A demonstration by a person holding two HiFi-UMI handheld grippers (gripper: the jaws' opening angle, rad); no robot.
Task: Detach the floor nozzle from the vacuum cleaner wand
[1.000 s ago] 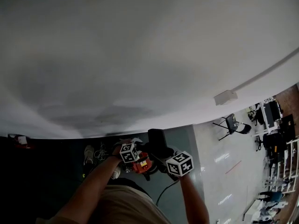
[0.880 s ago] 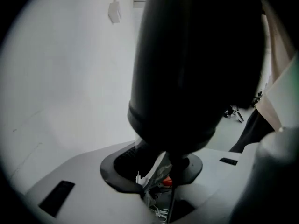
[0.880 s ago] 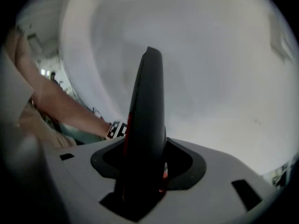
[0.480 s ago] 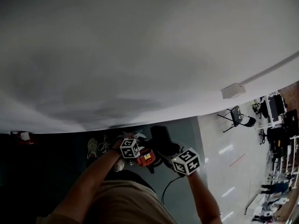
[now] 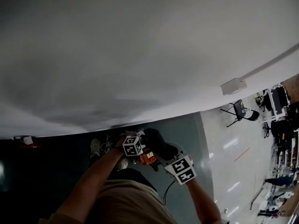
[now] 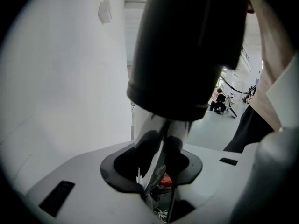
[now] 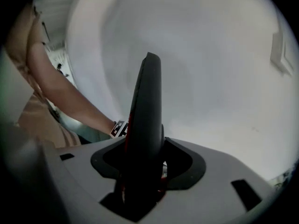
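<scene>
The task was in its middle part, and the separation itself was not yet done, as far as the views showed.

The person held the vacuum parts in the air in front of the body, close to a white wall (image 5: 140, 55) and above the grey floor (image 5: 189, 134). Both grippers were already in place on the parts, close beside each other.

The left gripper (image 6: 156, 171) was clenched on the shiny wand (image 6: 142, 125), with its jaws almost together around the thin metal. Just above the jaws, the wand went up into a wide black collar (image 6: 187, 55). I took this collar for the neck of the nozzle, though I could not be sure.

The right gripper (image 7: 145, 171) grasped the black nozzle (image 7: 145, 106), which stood edge-on between its jaws and had a red line on one side. These jaws stood wide, because the piece between them was thick at the bottom.

In the head view, a small red part (image 5: 147, 158) showed between the two grippers, but it was too dark to tell what it belonged to.

No gap showed between the wand and the collar, so I judged that the two were still joined. What was done: both parts were lifted and each had its own firm grip. What was left: to free the joint, perhaps with a catch that no view showed, and then to pull the nozzle and the wand apart along the line of the tube.
</scene>
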